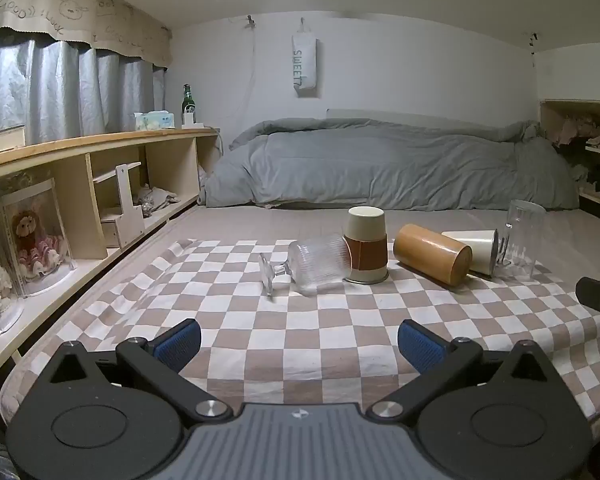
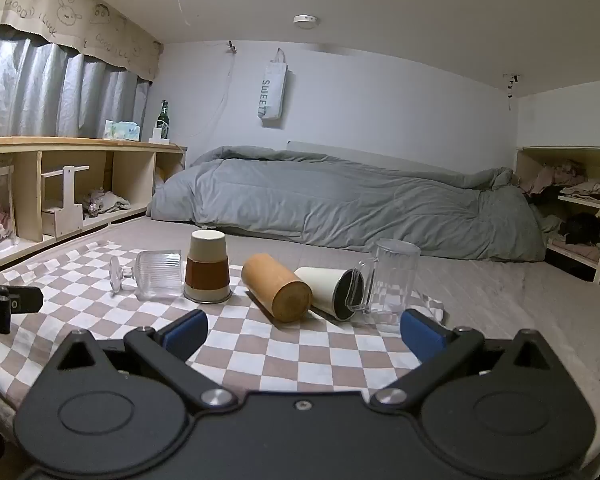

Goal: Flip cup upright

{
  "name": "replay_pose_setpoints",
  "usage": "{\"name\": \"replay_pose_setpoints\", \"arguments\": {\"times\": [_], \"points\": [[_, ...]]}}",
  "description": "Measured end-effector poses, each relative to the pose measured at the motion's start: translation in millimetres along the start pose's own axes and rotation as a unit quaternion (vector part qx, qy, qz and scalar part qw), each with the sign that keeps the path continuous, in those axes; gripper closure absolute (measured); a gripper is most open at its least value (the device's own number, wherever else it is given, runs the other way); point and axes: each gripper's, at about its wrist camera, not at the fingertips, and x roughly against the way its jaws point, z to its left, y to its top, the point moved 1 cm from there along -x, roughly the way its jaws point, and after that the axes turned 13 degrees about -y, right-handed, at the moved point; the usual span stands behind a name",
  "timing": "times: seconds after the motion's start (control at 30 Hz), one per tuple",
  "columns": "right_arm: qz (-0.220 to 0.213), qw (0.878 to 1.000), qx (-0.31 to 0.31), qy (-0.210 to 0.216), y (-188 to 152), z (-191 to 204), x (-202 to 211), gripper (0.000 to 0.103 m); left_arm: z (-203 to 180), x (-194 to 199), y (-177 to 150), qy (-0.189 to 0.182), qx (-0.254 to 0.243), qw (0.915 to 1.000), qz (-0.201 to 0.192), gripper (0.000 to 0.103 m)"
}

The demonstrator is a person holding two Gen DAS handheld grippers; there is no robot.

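Note:
Several cups sit in a row on a checkered cloth (image 1: 300, 340). A ribbed stemmed glass (image 1: 316, 268) (image 2: 156, 274) lies on its side at the left. A cream cup with a brown sleeve (image 1: 366, 246) (image 2: 207, 268) stands upside down. A wooden cup (image 1: 432, 254) (image 2: 276, 288) and a cream cup with a dark inside (image 1: 474, 250) (image 2: 332, 290) lie on their sides. A clear glass mug (image 1: 522, 240) (image 2: 392, 280) stands at the right. My left gripper (image 1: 299, 344) and my right gripper (image 2: 304, 332) are open, empty, short of the row.
A grey duvet (image 1: 380, 164) lies behind the cloth. Wooden shelves (image 1: 100, 184) with boxes and a green bottle (image 1: 187, 104) run along the left. Another shelf unit (image 2: 572, 208) with clothes stands at the right. The other gripper's tip shows at the right edge (image 1: 598, 300).

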Motion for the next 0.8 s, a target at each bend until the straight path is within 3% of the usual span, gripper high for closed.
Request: {"name": "replay_pose_setpoints", "arguments": {"times": [0.8], "points": [[0.002, 1.000, 0.001, 0.000, -0.4, 0.4, -0.4, 0.000, 0.0, 0.1, 0.0, 0.000, -0.002, 1.0000, 0.000, 0.000]]}}
